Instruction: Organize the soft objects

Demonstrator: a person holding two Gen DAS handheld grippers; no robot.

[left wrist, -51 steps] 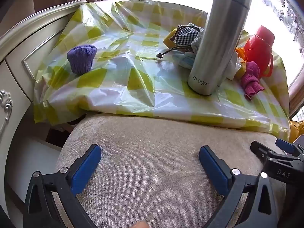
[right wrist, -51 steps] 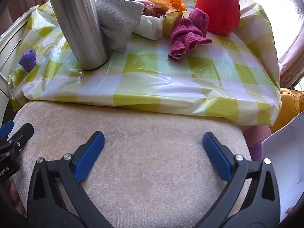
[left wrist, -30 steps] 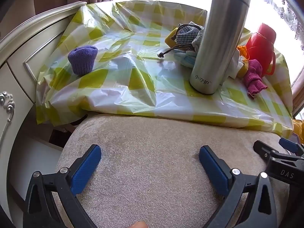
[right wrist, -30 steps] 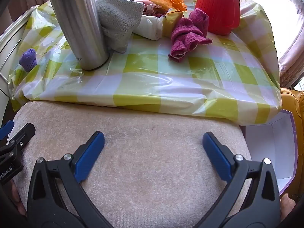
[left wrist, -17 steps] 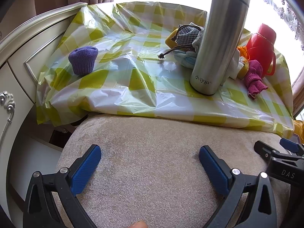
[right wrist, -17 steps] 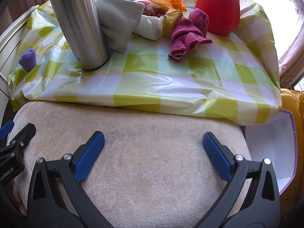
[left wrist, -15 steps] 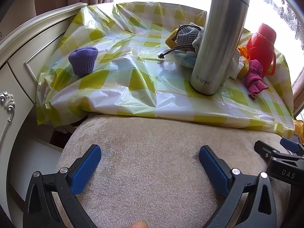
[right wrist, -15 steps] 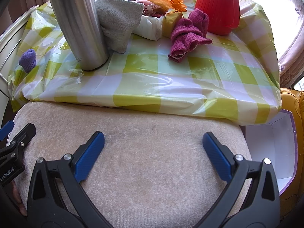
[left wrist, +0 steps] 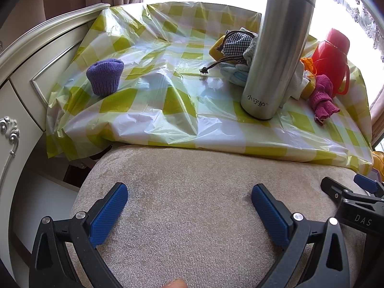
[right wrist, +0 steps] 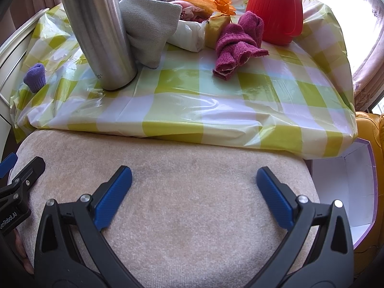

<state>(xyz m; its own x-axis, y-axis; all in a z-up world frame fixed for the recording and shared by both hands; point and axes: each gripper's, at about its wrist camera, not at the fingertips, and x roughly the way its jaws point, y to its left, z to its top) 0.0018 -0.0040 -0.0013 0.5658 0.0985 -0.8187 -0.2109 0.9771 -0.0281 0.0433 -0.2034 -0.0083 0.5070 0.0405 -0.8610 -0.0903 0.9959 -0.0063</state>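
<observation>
A rolled purple sock [left wrist: 105, 76] sits on the left of the yellow-checked tablecloth [left wrist: 168, 100]; the right wrist view shows the purple sock [right wrist: 35, 77] at far left. Folded magenta socks [right wrist: 236, 45] lie near the right side, also visible as magenta socks [left wrist: 322, 102]. A checked drawstring pouch [left wrist: 236, 44], a grey cloth [right wrist: 148, 27] and orange fabric [right wrist: 204, 2] are piled behind the flask. My left gripper [left wrist: 189, 206] and right gripper [right wrist: 194, 189] both stand open and empty over a beige cushion [right wrist: 192, 204], short of the table.
A tall steel flask [left wrist: 276, 55] stands mid-table and a red jug [right wrist: 276, 7] at the back right. An open white box with purple edges [right wrist: 345, 192] sits low at the right, beside a yellow seat [right wrist: 369, 129]. A cream cabinet [left wrist: 21, 76] borders the left.
Both grippers have stayed nearly still. The white box at the right has shifted into a lower, more open position since the oldest frame.
</observation>
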